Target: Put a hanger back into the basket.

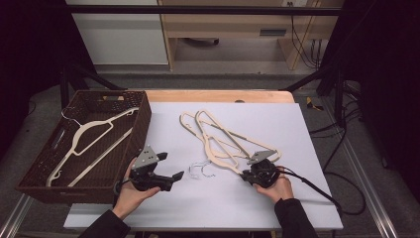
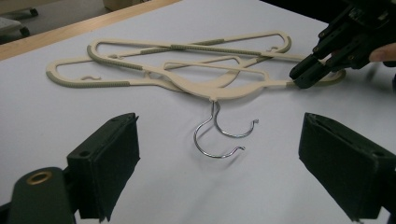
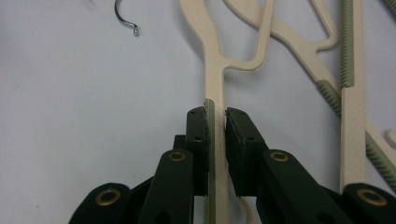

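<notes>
Here the right gripper's [image 3: 215, 122] jaws pinch the end of one arm of a cream hanger [image 3: 212, 70], a thin edge suited to a narrow grip, likely so it can be pulled clear of the second hanger [image 1: 218, 130] tangled over it at mid desk [image 1: 163, 198]. The left gripper [image 2: 219, 161] waits near the steel hooks [image 2: 219, 135], jaws spread wide, holding nothing. At far left a brown basket [image 1: 141, 124] already holds another hanger [image 1: 86, 136], probably where these belong.
</notes>
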Demonstrator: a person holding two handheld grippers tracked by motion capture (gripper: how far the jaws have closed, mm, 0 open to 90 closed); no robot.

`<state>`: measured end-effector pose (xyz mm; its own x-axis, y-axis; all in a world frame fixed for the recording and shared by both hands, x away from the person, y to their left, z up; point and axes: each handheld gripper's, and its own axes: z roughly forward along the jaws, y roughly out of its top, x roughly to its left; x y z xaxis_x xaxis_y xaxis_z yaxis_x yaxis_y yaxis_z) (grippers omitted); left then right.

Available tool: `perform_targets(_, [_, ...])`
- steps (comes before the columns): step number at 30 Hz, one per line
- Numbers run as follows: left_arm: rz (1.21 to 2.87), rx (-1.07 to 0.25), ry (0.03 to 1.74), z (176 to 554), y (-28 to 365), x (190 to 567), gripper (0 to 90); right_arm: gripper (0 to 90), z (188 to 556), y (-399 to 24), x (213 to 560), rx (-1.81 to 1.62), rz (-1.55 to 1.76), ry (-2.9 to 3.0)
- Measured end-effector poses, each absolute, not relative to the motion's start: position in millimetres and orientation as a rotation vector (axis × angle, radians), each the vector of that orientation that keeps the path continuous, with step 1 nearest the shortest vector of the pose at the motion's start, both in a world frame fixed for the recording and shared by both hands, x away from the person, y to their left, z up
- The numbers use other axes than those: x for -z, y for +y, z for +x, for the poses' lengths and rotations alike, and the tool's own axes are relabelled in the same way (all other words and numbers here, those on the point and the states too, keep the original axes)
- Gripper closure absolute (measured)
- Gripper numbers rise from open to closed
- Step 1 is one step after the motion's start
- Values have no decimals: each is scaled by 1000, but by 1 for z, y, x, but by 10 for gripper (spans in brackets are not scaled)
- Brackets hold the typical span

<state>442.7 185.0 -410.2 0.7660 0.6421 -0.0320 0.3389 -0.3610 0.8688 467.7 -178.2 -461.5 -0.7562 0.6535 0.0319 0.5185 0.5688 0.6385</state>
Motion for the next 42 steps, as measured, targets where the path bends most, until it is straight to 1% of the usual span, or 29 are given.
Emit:
perform_targets(6, [1987, -366, 738, 457, 168, 407, 157, 800, 466, -181, 453, -1003, 984, 2570])
perform_targets(10, [2043, -361, 722, 474, 144, 413, 209, 800, 464, -180, 449, -1006, 990, 2568])
perform_targets(13, [2087, -362, 730, 485, 133, 421, 263, 800, 463, -181, 448, -1008, 976, 2570])
perform_targets(15, [2116, -349, 733, 492, 128, 427, 325, 800, 463, -180, 448, -1009, 987, 2570])
perform_targets(18, [2166, -330, 743, 503, 123, 435, 395, 800, 463, -180, 449, -1011, 986, 2571])
perform_targets(21, [2189, -306, 751, 512, 118, 443, 445, 800, 463, -181, 447, -1006, 978, 2574])
perform_targets(23, [2192, -289, 741, 514, 115, 446, 492, 800, 462, -181, 447, -1005, 981, 2574])
perform_targets(25, [2222, -292, 704, 515, 110, 451, 528, 800, 463, -182, 447, -1020, 958, 2575])
perform_targets(28, [2241, -292, 692, 516, 105, 455, 587, 800, 463, -182, 447, -1018, 956, 2574])
perform_targets(31, [2242, -284, 698, 518, 103, 458, 626, 800, 463, -182, 447, -1018, 964, 2573])
perform_targets(32, [2252, -288, 689, 519, 102, 460, 626, 800, 463, -182, 447, -1018, 964, 2573])
perform_targets(33, [2255, -281, 687, 520, 101, 462, 673, 800, 462, -181, 446, -1015, 984, 2574])
perform_targets(39, [2261, -274, 666, 521, 100, 466, 799, 800, 462, -181, 447, -1012, 977, 2580])
perform_targets(42, [2278, -286, 639, 520, 98, 465, 829, 799, 462, -181, 447, -1012, 983, 2577])
